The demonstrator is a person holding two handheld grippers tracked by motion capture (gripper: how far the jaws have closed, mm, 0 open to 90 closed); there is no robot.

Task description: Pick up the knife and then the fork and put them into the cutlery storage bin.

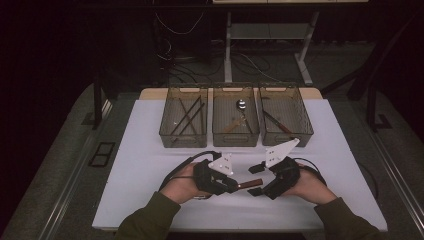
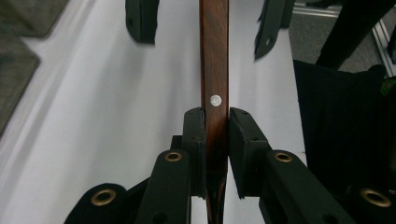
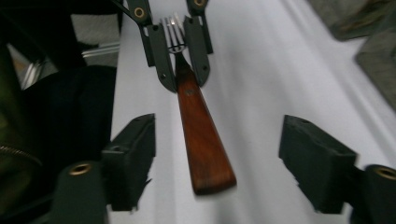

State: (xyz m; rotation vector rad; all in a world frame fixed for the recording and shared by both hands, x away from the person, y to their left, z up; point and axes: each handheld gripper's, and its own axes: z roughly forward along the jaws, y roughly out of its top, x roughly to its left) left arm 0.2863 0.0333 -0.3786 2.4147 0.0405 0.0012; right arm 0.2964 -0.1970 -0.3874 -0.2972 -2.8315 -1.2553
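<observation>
left claw (image 2: 217,128) clamps the fork (image 3: 201,135) by its wooden handle; right claw (image 3: 219,161) open around the handle's end

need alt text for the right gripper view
A fork with a brown wooden handle points toward the camera, its neck clamped by the left tongs at the top. The right tongs stand open on either side of the handle's end, above a white table.
</observation>
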